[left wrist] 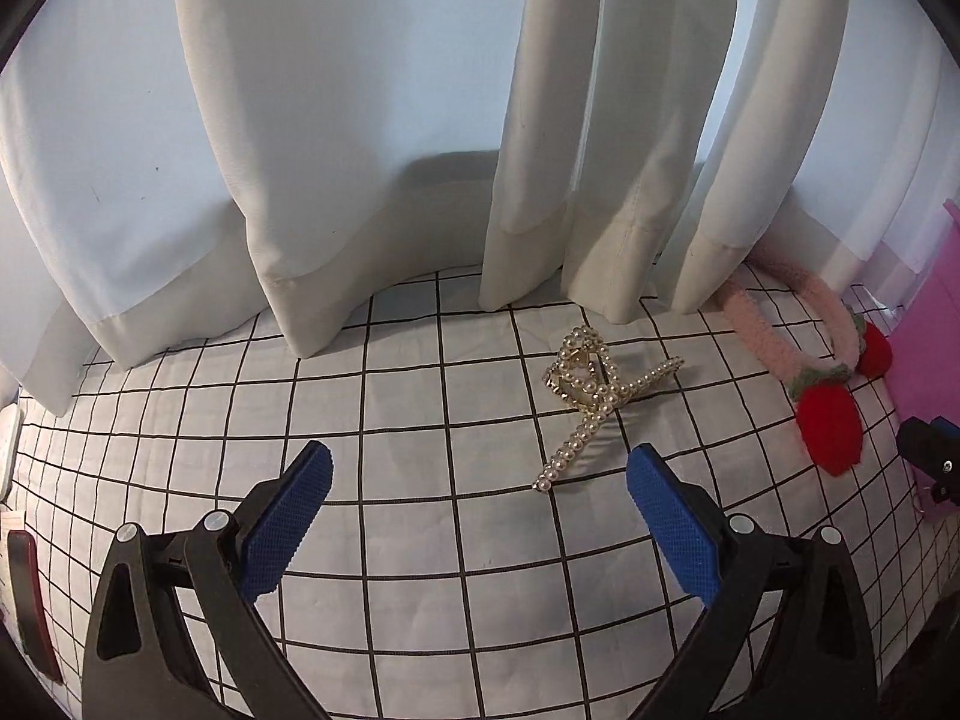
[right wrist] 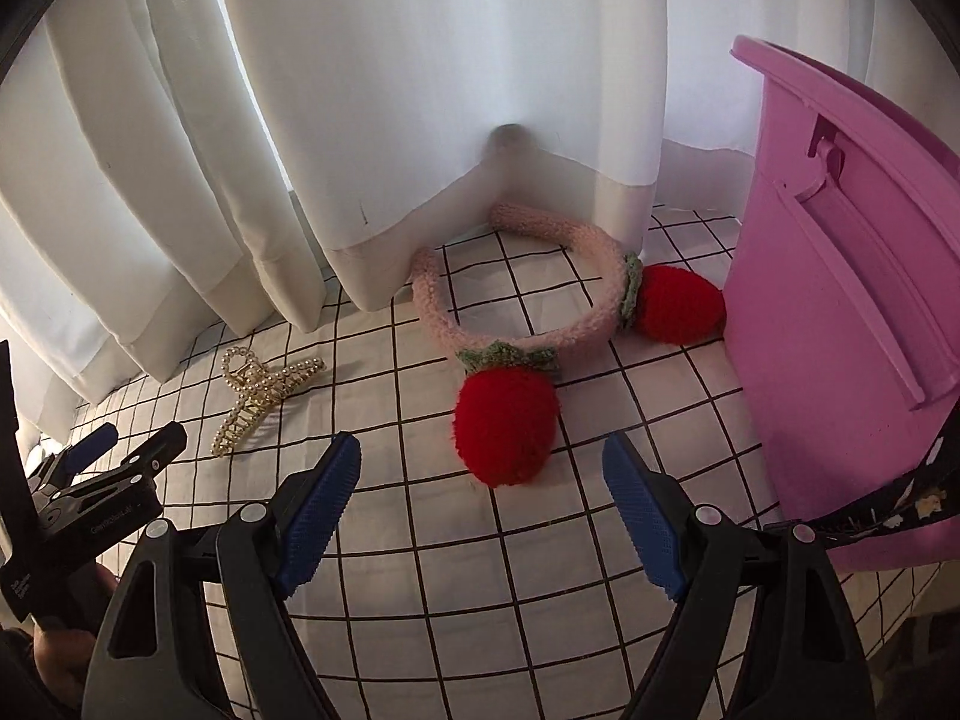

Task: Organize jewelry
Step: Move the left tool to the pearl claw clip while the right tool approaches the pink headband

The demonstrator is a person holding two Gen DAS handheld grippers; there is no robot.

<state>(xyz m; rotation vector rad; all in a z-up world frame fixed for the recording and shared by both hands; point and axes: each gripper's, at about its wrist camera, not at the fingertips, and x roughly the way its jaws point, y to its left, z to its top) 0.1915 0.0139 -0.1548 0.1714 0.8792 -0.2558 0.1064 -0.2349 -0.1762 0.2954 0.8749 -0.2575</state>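
A pearl and gold hair claw [left wrist: 591, 387] lies on the checked cloth, just ahead and right of my open, empty left gripper [left wrist: 480, 474]; it also shows in the right wrist view [right wrist: 258, 390]. A pink fuzzy headband with two red strawberries [right wrist: 510, 420] lies ahead of my open, empty right gripper [right wrist: 480, 468], its far end under the curtain. It also shows in the left wrist view [left wrist: 828, 426]. A pink plastic bin [right wrist: 840, 300] stands to the right of the headband.
White curtains [left wrist: 372, 150] hang along the back and drape onto the white black-grid cloth [left wrist: 420, 540]. A dark patterned strap [right wrist: 900, 498] hangs by the bin. A red flat object [left wrist: 30, 600] lies at the far left edge.
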